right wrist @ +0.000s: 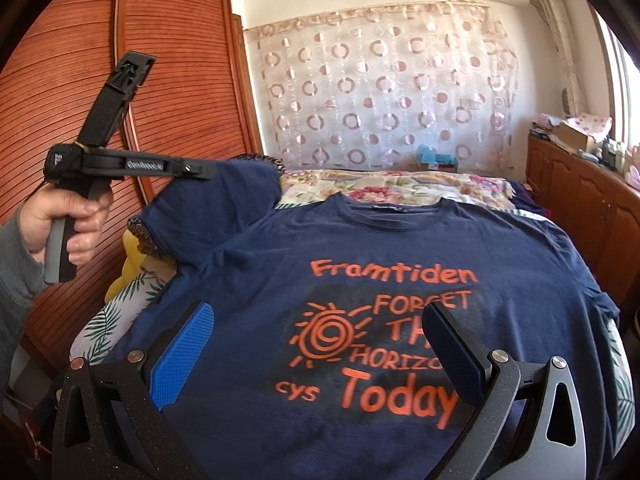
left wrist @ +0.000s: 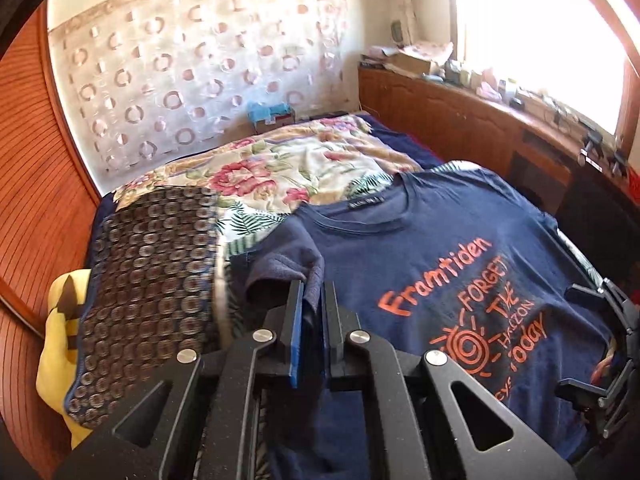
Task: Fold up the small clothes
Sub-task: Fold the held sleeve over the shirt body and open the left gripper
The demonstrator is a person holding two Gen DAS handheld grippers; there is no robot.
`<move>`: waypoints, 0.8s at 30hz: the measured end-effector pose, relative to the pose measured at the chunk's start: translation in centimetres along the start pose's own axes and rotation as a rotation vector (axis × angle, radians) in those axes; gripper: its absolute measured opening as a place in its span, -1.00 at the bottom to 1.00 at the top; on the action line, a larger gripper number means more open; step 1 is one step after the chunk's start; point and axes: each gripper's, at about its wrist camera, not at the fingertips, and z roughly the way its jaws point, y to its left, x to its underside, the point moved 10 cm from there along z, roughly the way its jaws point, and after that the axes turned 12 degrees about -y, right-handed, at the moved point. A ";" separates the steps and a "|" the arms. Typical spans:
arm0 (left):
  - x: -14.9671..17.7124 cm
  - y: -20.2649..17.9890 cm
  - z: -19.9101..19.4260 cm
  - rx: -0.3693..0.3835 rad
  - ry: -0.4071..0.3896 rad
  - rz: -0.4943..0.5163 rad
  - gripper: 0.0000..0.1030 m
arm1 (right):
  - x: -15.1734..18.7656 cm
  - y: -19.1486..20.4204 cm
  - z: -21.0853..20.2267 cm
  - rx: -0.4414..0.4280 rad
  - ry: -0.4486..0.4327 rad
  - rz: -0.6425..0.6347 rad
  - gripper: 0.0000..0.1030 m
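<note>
left hand-held gripper (left wrist: 313, 300) is clamped on the navy t-shirt (right wrist: 400, 248) sleeve (left wrist: 280, 264), lifted off the bed (left wrist: 320, 160), right hand-held gripper (right wrist: 320, 344) wide apart over the print.

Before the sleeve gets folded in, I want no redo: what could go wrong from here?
1. The left gripper pinches only a small bit of the sleeve, lifted off the bed; it could slip out mid-fold.
2. The right gripper hovers open over the navy T-shirt, pinning nothing, so pulling may drag the body askew.
3. The shirt's right edge lies near the bed edge and could slide off.
</note>
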 end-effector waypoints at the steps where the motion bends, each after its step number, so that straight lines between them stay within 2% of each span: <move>1: 0.2 -0.5 0.3 0.015 0.007 0.000 -0.85 | 0.1 0.0 0.0 0.003 0.001 0.003 1.00; 5: 1.3 -1.1 0.2 0.059 0.023 -0.035 -0.78 | 0.2 0.0 -0.1 0.008 0.005 0.021 1.00; 7: 1.7 -1.1 -0.6 0.084 0.007 -0.058 -0.54 | 0.4 0.1 0.0 0.016 0.008 0.029 1.00; 8: 1.9 -1.3 -0.9 0.082 -0.001 -0.063 -0.30 | 0.4 0.1 0.1 0.019 0.010 0.033 1.00; 9: 2.2 -1.0 -1.4 0.081 -0.011 -0.071 -0.16 | 0.3 0.0 0.1 0.020 0.011 0.037 1.00; 11: 2.9 -1.1 -2.1 0.079 -0.019 -0.075 -0.15 | 0.3 0.1 0.2 0.023 0.013 0.040 1.00; 13: 4.1 -0.8 -2.5 0.064 -0.012 -0.087 0.05 | 0.3 0.4 0.3 0.028 0.016 0.037 1.00; 14: 4.7 -0.6 -2.6 0.061 -0.008 -0.096 0.40 | 0.3 0.5 0.3 0.029 0.017 0.034 1.00; 15: 5.2 -0.8 -2.5 0.061 -0.009 -0.101 0.55 | 0.3 0.6 0.4 0.031 0.016 0.032 1.00; 24: 12.9 -1.6 -0.6 0.033 0.108 -0.069 0.56 | -0.2 0.5 0.9 0.011 0.037 0.005 1.00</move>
